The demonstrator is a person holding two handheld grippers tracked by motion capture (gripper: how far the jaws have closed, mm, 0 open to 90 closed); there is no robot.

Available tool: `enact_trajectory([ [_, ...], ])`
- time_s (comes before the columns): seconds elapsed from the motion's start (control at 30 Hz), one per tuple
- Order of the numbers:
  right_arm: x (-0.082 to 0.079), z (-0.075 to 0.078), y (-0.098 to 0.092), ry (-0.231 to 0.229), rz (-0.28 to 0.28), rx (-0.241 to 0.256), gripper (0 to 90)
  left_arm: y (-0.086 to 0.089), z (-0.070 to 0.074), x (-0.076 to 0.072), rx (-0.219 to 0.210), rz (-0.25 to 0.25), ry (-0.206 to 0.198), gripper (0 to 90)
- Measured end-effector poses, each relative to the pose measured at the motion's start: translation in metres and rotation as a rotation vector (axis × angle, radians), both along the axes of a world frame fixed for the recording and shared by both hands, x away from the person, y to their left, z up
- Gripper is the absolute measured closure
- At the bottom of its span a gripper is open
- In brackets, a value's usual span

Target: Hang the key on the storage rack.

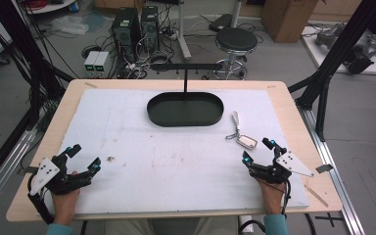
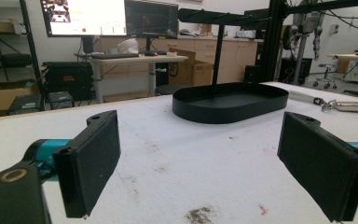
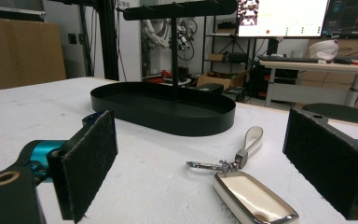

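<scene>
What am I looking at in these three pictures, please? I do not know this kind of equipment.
A person sits at a table and holds a hand tool with a two-jaw claw in each hand: the left claw and the right claw. The high view looks down from above. The other two pictures come from small cameras riding on each claw, looking forward between its black jaws. On the white mat stands a black oval tray with a T-shaped hook stand rising from it. A pale key fob with a strap and clasp lies just ahead of the right claw. Both claws are open and hold nothing.
</scene>
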State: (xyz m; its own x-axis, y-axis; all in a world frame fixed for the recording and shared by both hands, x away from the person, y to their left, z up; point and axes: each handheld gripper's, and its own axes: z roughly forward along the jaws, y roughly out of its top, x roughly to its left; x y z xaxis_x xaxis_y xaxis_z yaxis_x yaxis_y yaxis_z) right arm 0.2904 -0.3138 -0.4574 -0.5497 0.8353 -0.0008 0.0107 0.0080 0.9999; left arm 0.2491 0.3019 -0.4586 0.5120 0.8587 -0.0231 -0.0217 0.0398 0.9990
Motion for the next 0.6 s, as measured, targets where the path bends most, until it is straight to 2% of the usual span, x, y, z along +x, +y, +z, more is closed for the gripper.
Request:
enact_trajectory([
  [0.6, -0.0001, 0.0001, -0.0001, 0.002, -0.008, 0.002, 9.4, -0.0002, -0.0001, -0.0009, 0.004, 0.001, -0.007, 13.5],
])
